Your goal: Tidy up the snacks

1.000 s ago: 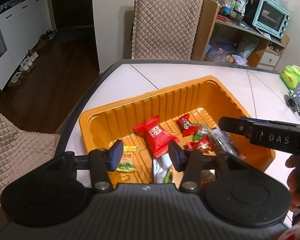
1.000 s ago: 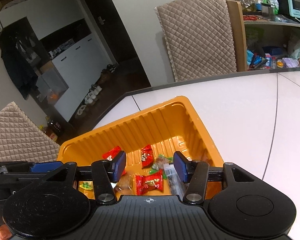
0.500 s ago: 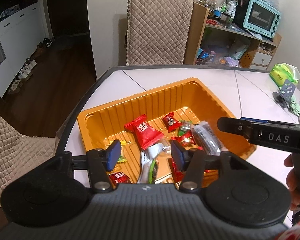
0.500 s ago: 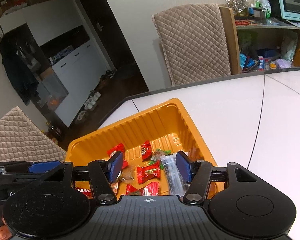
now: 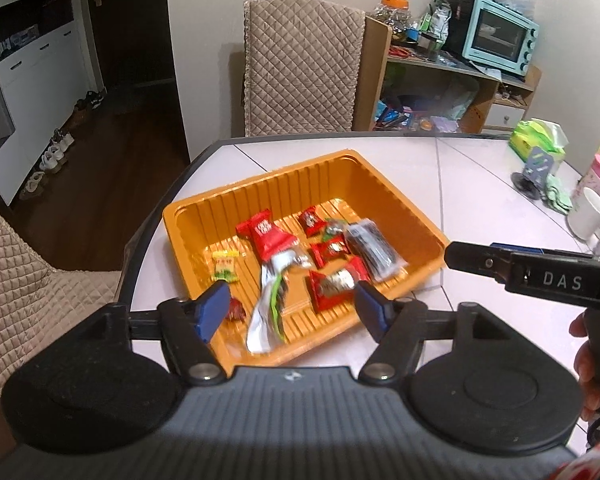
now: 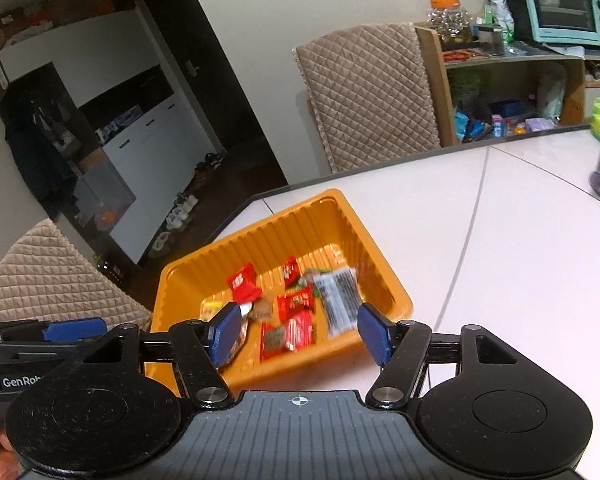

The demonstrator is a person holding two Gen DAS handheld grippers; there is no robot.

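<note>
Pulling back and up from the orange tray (image 5: 400,208) over the last second, with both views widening and every snack staying inside it. Looking through the left wrist view: left gripper (image 5: 290,310) hanging open and holding nothing, just short of the tray's near rim, tray sitting on the white surface (image 5: 480,184) at its corner. Counting roughly five red packets, among them a large red packet (image 5: 266,236); one yellow-green candy (image 5: 225,266); one silver-and-green wrapper (image 5: 270,308) running lengthwise toward the gripper; one clear packet with dark contents (image 5: 374,250) lying diagonally on the right side; blur making the small ones uncertain. Lying straight ahead and below the left gripper, the silver wrapper being nearest. Looking through the right wrist view: right gripper (image 6: 298,334) likewise spread open and empty, tray (image 6: 380,272) ahead and slightly to its left, clear packet (image 6: 338,298) pointing its long axis toward the right finger. Judging both about equally near, right better placed for the clear packet.
</note>
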